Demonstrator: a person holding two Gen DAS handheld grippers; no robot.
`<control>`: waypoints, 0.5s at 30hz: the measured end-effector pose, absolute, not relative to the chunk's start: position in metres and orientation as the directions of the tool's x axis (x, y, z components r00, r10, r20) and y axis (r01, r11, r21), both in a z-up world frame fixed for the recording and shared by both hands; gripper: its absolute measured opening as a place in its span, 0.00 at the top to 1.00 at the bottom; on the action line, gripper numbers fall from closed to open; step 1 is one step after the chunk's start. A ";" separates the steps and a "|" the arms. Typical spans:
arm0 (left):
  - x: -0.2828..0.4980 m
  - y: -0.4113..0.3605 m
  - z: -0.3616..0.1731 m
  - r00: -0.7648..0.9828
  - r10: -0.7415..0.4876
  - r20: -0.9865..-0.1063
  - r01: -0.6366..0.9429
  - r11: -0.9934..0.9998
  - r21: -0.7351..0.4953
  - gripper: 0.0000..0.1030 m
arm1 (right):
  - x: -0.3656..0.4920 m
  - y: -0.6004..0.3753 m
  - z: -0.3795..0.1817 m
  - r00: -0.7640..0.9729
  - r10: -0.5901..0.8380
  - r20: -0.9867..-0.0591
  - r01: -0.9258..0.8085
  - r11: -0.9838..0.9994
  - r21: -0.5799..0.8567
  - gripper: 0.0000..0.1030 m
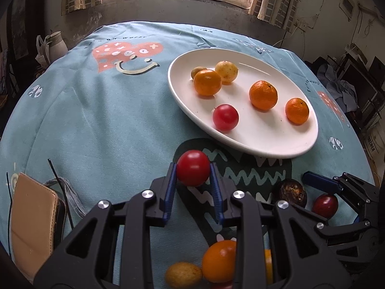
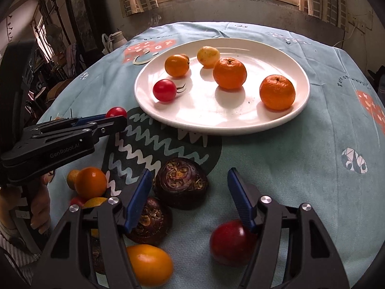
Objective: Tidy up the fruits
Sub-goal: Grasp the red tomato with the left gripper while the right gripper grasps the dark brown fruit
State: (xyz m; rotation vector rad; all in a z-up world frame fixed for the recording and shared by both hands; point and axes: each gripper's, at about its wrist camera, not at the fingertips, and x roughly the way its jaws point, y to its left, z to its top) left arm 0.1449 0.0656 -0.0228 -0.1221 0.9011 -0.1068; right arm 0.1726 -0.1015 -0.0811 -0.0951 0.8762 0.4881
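Observation:
My left gripper [image 1: 193,168] is shut on a red cherry tomato [image 1: 193,167] and holds it above the cloth, just short of the white plate [image 1: 276,144]. The plate holds several oranges, a yellow fruit and another red tomato [image 1: 225,117]. My right gripper [image 2: 190,187] is open over the near fruits, with a dark purple water chestnut [image 2: 181,186] between its fingers and a dark red fruit [image 2: 231,242] under its right finger. In the right wrist view the left gripper [image 2: 115,118] shows at the left with the tomato [image 2: 116,112] at its tip, beside the plate [image 2: 216,126].
Loose fruits lie near me on the teal tablecloth [image 1: 96,120]: an orange [image 2: 90,182], a yellow-orange fruit [image 2: 149,266], a second water chestnut [image 2: 150,221]. A tan wallet [image 1: 31,221] and a cord lie at the left. A jug [image 1: 55,45] stands beyond the table's far left edge.

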 end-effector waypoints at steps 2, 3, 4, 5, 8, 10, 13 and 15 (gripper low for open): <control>0.145 0.064 -0.024 0.614 -0.142 -0.776 0.044 0.988 -0.146 0.73 | 0.169 -0.093 -0.082 0.559 0.352 -0.751 -0.466 0.882 0.067 0.39; 0.145 0.064 -0.025 0.611 -0.142 -0.778 0.045 0.988 -0.146 0.73 | 0.167 -0.092 -0.082 0.559 0.358 -0.748 -0.477 0.877 0.063 0.45; 0.145 0.063 -0.026 0.608 -0.143 -0.781 0.047 0.988 -0.145 0.73 | 0.166 -0.091 -0.081 0.559 0.363 -0.746 -0.485 0.873 0.062 0.51; 0.146 0.062 -0.027 0.604 -0.144 -0.784 0.049 0.988 -0.144 0.73 | 0.165 -0.090 -0.082 0.557 0.369 -0.744 -0.493 0.868 0.062 0.52; 0.147 0.060 -0.031 0.593 -0.141 -0.793 0.057 0.989 -0.134 0.73 | 0.162 -0.088 -0.081 0.579 0.358 -0.732 -0.497 0.867 0.031 0.54; 0.147 0.058 -0.032 0.592 -0.134 -0.795 0.062 0.991 -0.122 0.73 | 0.163 -0.090 -0.081 0.578 0.365 -0.730 -0.495 0.868 0.042 0.54; 0.146 0.058 -0.033 0.594 -0.133 -0.793 0.065 0.991 -0.117 0.73 | 0.160 -0.092 -0.079 0.584 0.373 -0.721 -0.494 0.868 0.049 0.54; 0.146 0.061 -0.031 0.601 -0.141 -0.787 0.060 0.989 -0.132 0.73 | 0.157 -0.097 -0.073 0.597 0.388 -0.703 -0.493 0.868 0.061 0.54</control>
